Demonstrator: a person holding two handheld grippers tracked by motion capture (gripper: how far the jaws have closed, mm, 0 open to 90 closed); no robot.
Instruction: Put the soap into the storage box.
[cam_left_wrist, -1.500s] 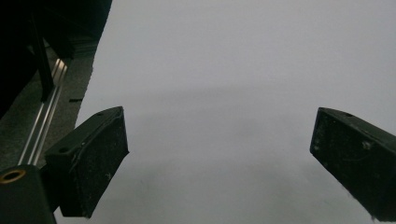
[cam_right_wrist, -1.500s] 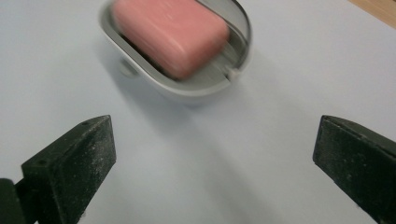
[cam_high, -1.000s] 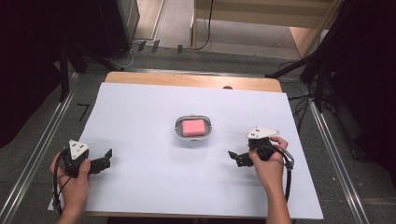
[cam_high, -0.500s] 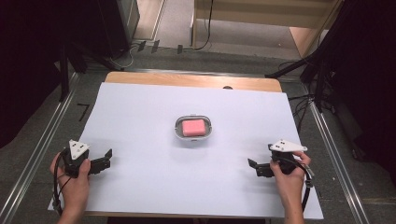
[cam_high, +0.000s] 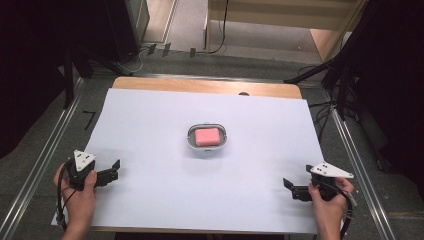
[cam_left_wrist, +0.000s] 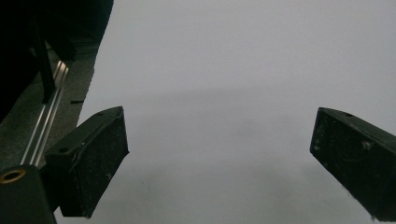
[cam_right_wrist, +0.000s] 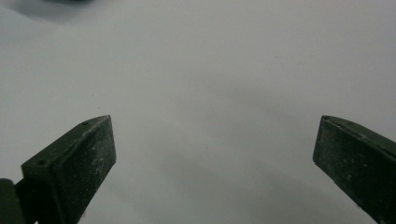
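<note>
A pink block (cam_high: 207, 136) lies inside a small grey tray (cam_high: 191, 141) in the middle of the white table sheet (cam_high: 150, 120). My left gripper (cam_high: 116, 170) rests near the front left corner, held by a hand, jaws wide apart with nothing between them. In the left gripper view the left gripper (cam_left_wrist: 219, 163) frames bare white sheet. My right gripper (cam_high: 288, 186) sits near the front right corner, also open and empty. The right gripper (cam_right_wrist: 215, 163) in its own view points across bare sheet.
Metal rails (cam_high: 45, 150) run along both sides of the table, with grey floor beyond. A wooden table edge (cam_high: 205, 86) shows at the back. Dark stands (cam_high: 345, 75) and cables stand at the back right.
My right gripper has pulled back from beside the tray toward the front right corner of the table. The left gripper has stayed in place.
</note>
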